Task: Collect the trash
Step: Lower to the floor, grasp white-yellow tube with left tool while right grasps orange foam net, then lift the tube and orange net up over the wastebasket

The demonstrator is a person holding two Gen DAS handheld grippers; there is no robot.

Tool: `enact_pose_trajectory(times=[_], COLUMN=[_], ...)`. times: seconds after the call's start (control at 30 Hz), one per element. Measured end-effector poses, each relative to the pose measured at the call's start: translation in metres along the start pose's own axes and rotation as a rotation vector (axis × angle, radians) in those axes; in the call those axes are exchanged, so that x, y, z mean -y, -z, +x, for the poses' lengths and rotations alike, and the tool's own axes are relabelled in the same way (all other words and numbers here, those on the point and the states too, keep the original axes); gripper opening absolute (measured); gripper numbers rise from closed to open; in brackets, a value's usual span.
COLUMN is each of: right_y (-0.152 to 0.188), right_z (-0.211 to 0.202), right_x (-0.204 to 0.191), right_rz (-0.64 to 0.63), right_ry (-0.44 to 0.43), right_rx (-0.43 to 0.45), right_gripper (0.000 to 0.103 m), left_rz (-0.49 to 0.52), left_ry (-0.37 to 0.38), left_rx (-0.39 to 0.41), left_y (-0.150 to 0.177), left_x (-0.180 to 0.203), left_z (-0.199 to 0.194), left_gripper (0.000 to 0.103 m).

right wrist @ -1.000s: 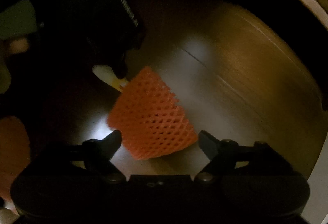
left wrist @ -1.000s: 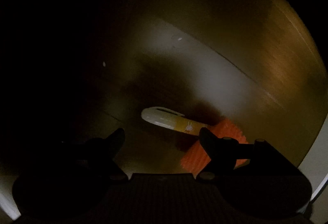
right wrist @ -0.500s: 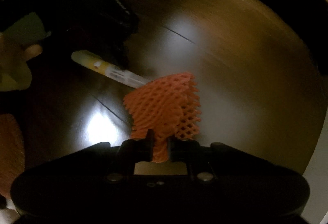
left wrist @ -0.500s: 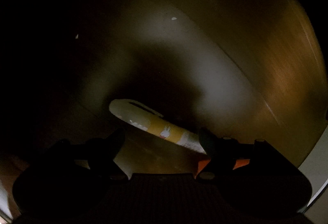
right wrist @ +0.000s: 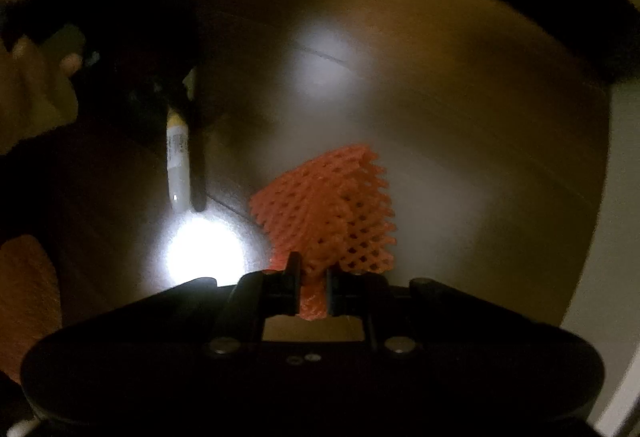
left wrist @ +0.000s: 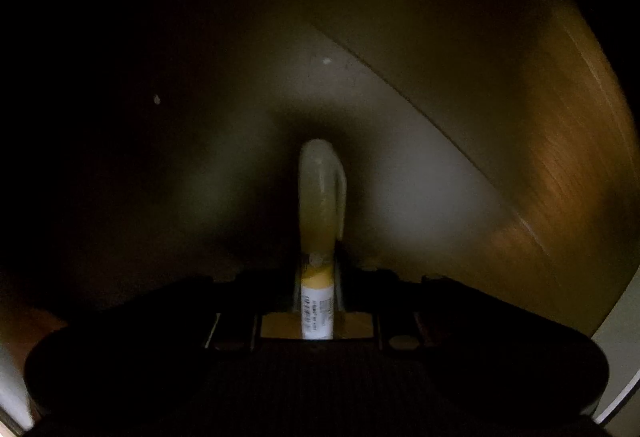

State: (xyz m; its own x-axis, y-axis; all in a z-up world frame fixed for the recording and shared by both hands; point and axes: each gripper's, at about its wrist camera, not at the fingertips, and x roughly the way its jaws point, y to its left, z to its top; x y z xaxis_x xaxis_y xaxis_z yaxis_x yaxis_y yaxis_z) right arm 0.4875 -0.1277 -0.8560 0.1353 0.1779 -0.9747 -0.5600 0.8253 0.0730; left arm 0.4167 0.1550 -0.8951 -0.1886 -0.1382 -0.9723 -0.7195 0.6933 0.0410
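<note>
In the left wrist view a white and yellow tube [left wrist: 320, 197] with a barcode label stands between the jaws of my left gripper [left wrist: 318, 269]. The jaws are closing and press on its lower part. The right wrist view shows the same tube [right wrist: 178, 157] hanging in the dark left gripper [right wrist: 188, 173] above the wooden surface [right wrist: 460, 117]. My right gripper [right wrist: 312, 277] is shut on a corner of an orange foam net [right wrist: 332, 205], which sticks up and away from the pads.
The scene is dim, with a bright light reflection [right wrist: 204, 253] on the wood. A person's hand [right wrist: 36, 93] holds the left gripper. Another orange piece [right wrist: 24, 297] lies at the left edge. A pale border [right wrist: 624, 197] runs along the right.
Both grippers went from wide open to shut. The right one took the orange net first, then the left one took the tube, which now stands upright between its jaws.
</note>
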Motion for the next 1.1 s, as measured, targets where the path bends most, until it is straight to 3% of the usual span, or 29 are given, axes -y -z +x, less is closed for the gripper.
enact_pose_trajectory(times=[0.2,0.4,0.63,0.87,1.1], right_y=[-0.001,-0.010,-0.035,-0.081,-0.134], right_z=[-0.051,-0.147,-0.280,-0.426,-0.561], right_x=[0.002,-0.003,-0.013,-0.025,-0.043], right_rz=[0.108,0.179,0.240,0.242,0.192], right_ry=[0.003,0.010,0.014,-0.003,-0.018], right_rx=[0.046,0.105,0.183,0.295,0.445], right_gripper=[0.009,0.009,0.009,0.009,0.009], left_rz=[0.032,0.114,0.227,0.329,0.463], left_ry=[-0.010,0.033,0.127,0.244,0.273], left_rx=[0.006,0.035,0.120,0.171,0.320], left_y=[0.028,0.059,0.087,0.106,0.119], left_x=[-0.003,0.002,0.016,0.030,0.054], left_z=[-0.040,-0.131,-0.288,-0.452,-0.602], left_gripper=[0.016,0.016,0.016,0.016,0.016])
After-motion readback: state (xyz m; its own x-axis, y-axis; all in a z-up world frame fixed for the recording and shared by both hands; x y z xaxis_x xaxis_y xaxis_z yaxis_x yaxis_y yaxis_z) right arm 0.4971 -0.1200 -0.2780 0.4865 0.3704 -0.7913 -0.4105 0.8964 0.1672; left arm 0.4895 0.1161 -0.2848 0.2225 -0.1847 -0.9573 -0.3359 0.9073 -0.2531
